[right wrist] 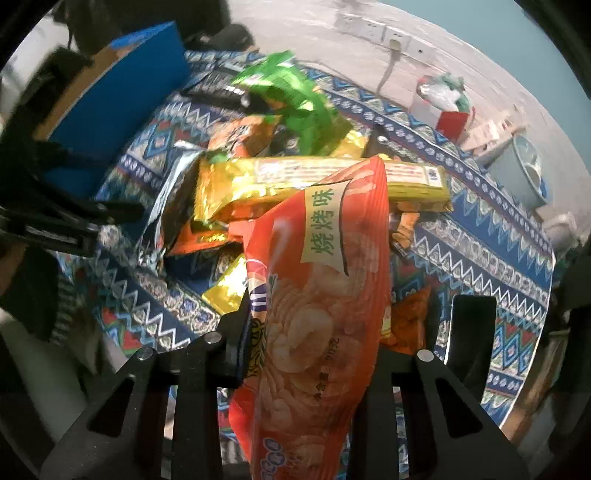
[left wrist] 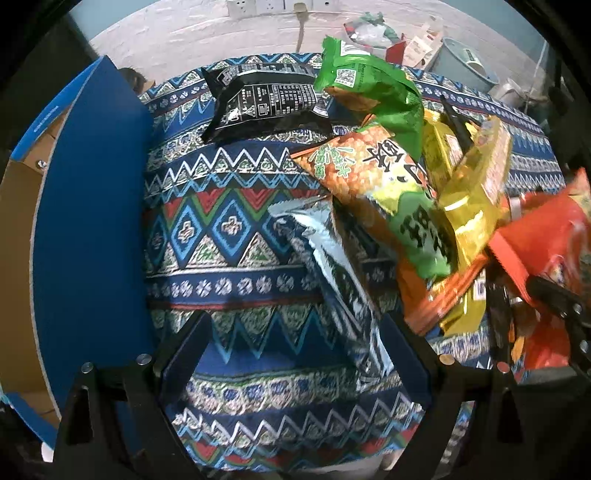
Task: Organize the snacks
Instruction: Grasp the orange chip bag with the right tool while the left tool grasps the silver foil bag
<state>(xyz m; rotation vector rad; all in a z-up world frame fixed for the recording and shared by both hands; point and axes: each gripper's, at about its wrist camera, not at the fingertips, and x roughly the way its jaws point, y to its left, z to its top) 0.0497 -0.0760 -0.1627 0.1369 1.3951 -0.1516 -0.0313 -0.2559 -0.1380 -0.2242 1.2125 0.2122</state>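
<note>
A heap of snack bags lies on the patterned tablecloth (left wrist: 229,221): a black bag (left wrist: 262,99), a green bag (left wrist: 369,85), an orange-green bag (left wrist: 384,192), a gold bag (left wrist: 469,195) and a silver-blue bag (left wrist: 332,273). My left gripper (left wrist: 295,350) is open just above the cloth, with the silver-blue bag's end lying between its fingers. My right gripper (right wrist: 351,328) has an orange-red shrimp-chip bag (right wrist: 325,295) between its wide-set fingers, lifted over the heap; the left pad touches it, the right pad stands apart. That bag also shows in the left wrist view (left wrist: 543,236).
A blue cardboard box (left wrist: 88,206) stands open at the left of the table; it also shows in the right wrist view (right wrist: 122,85). Behind the table are a white wall with sockets (left wrist: 266,5), a grey bin (left wrist: 465,62) and packaging clutter (left wrist: 369,31).
</note>
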